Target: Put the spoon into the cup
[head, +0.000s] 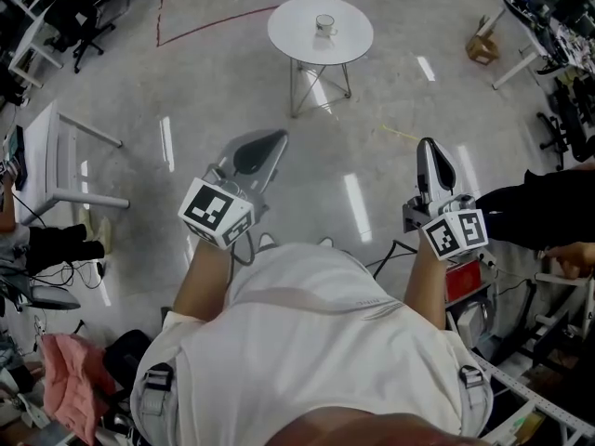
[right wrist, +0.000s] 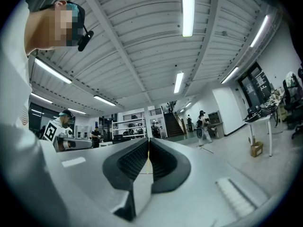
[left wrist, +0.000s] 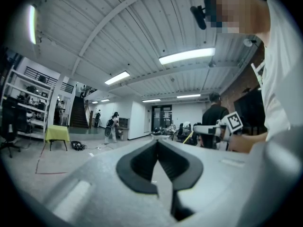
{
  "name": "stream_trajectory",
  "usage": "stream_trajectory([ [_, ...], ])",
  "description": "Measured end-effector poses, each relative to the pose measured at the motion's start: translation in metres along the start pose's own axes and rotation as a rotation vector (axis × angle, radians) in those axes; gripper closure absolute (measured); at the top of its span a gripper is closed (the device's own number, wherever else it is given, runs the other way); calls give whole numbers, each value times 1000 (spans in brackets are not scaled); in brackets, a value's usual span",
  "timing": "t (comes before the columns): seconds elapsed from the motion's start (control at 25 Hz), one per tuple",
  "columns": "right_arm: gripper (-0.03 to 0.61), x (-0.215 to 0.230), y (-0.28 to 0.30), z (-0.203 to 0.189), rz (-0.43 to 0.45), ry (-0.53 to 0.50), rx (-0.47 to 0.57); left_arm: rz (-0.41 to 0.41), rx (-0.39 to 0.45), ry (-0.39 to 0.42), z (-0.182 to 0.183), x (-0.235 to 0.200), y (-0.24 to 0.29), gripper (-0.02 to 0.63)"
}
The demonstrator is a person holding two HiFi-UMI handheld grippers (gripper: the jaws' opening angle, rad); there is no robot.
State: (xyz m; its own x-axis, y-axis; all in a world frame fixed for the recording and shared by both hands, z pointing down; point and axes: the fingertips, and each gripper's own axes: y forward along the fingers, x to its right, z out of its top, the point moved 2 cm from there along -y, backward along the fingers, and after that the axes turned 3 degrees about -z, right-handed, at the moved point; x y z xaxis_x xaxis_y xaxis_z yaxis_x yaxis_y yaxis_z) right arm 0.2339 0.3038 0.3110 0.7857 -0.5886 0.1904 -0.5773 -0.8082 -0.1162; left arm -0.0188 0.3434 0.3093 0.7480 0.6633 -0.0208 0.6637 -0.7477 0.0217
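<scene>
Item one, nearest: my left gripper (head: 263, 149), held out level before my chest, jaws pressed together, nothing between them. Item two, alongside it: my right gripper (head: 430, 151), jaws likewise closed tight and empty. Item three, well ahead across the shiny grey floor (head: 372, 193): round white table (head: 288, 37) on thin metal legs. Item four: cup (head: 324, 25), upright near the table's middle; the spoon is too small to make out.

Small white cup (head: 324, 24), upright, near middle of round white table (head: 288, 37)
</scene>
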Motion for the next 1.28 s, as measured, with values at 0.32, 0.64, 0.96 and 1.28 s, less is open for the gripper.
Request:
stream_trajectory([
  [0.32,566,82,-25,-12,20,55,-36,19,-24,-9,-23,50,60,612],
  [0.64,566,108,-8,-9,37,38,-40,40,-29,-24,-23,37,92,612],
  [0.96,566,152,16,0,-37,23,-22,-44,-32,-24,-26,7,154,612],
  [1.28,566,192,91,-1,-68,13,-33,-80,-26,-36,-26,-60,216,612],
])
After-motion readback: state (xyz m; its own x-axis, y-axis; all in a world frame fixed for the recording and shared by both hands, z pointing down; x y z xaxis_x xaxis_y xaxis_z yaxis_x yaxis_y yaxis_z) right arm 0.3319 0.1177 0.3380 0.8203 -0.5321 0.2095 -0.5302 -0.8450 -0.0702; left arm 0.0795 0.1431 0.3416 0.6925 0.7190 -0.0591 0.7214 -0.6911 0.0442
